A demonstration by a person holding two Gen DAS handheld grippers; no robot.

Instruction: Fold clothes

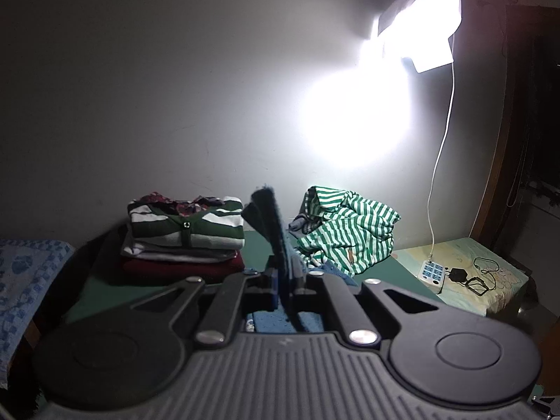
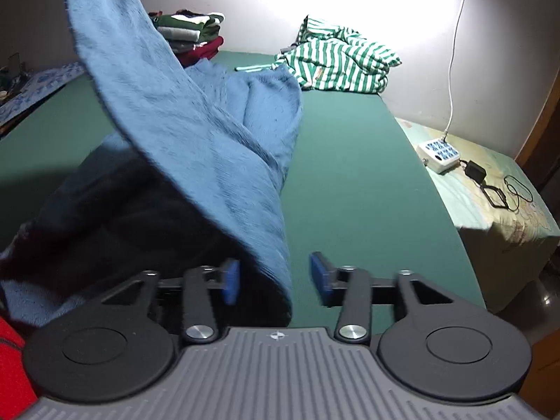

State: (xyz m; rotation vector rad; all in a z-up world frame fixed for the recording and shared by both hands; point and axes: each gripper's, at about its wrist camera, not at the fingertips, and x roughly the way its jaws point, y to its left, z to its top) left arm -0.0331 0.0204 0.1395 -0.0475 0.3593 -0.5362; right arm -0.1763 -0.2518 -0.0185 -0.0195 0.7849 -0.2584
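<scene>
Behind blue cloth (image 2: 196,119), striped shirt (image 2: 339,63).

Grey wall (image 1: 140,87), glaring lamp (image 1: 353,115), green bed (image 2: 350,161)

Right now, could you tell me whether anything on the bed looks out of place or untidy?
Yes: the green-and-white striped garment lies crumpled in a heap by the wall, unlike the neat folded stack beside it. A power strip and tangled charger cable sit on the mattress edge.
</scene>
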